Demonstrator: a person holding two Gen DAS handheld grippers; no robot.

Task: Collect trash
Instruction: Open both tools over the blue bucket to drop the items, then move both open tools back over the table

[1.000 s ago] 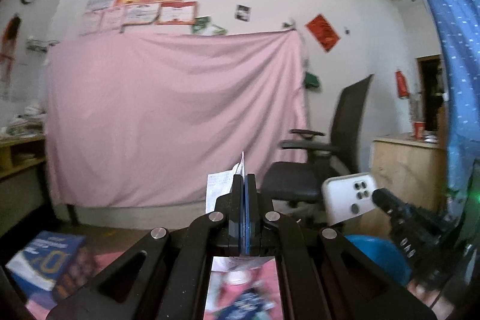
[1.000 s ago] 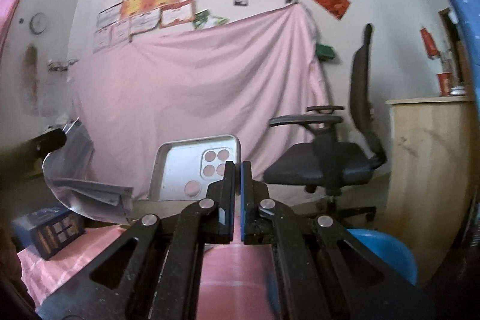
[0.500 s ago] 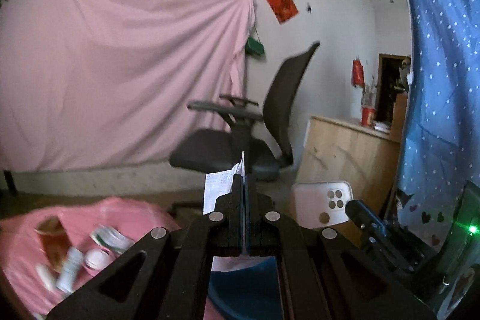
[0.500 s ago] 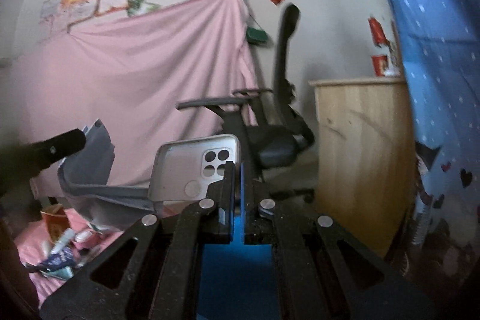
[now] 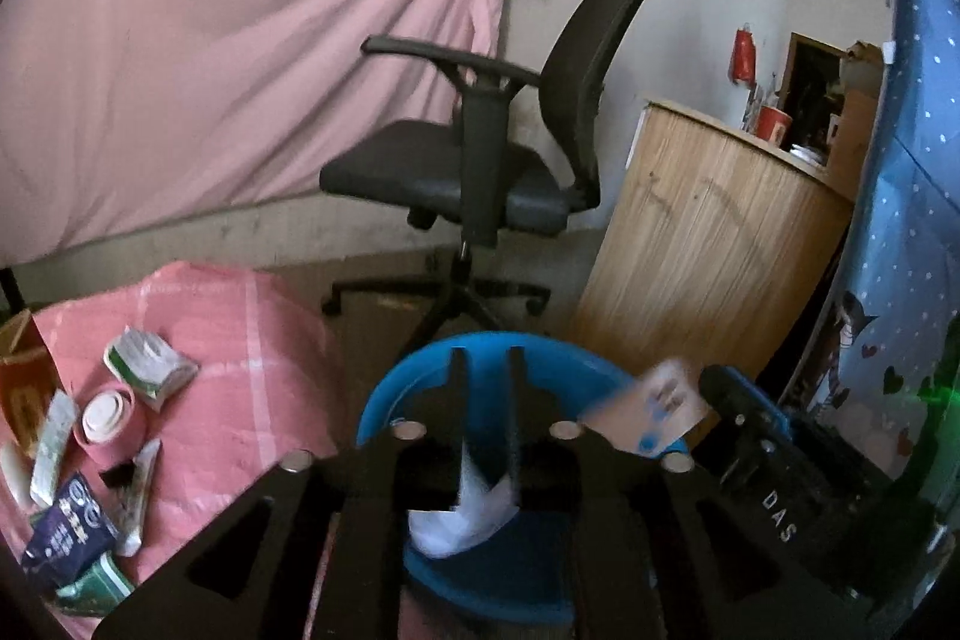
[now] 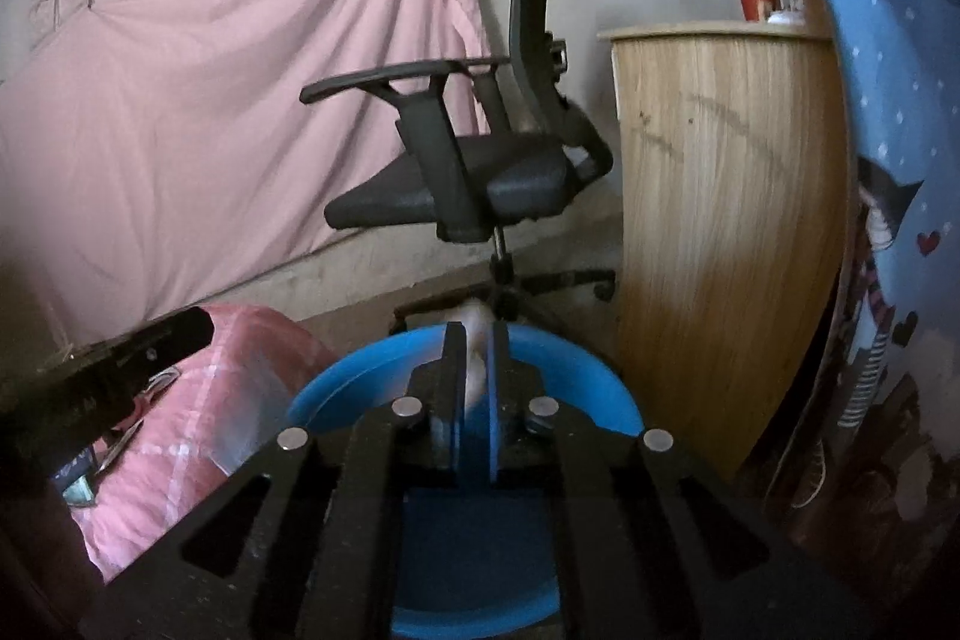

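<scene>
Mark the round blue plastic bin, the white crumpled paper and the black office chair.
Round blue plastic bin point(image 5: 384, 400): left wrist view, left rim.
White crumpled paper point(image 5: 459, 517): left wrist view, middle.
Black office chair point(image 6: 456, 187): right wrist view, seat cushion.

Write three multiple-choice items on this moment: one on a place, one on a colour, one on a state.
1. Where is the white paper scrap?
A. on the chair seat
B. over the bin, below the left gripper's fingers
C. on the wooden counter

2. What colour is the bin?
A. blue
B. green
C. red

3. How do the left gripper's fingers stand?
A. clamped on the paper
B. apart, opening, paper loose
C. out of view

Answers: B, the scrap shows against the bin's inside; A, its rim is blue; B, a gap shows between the fingers.
</scene>
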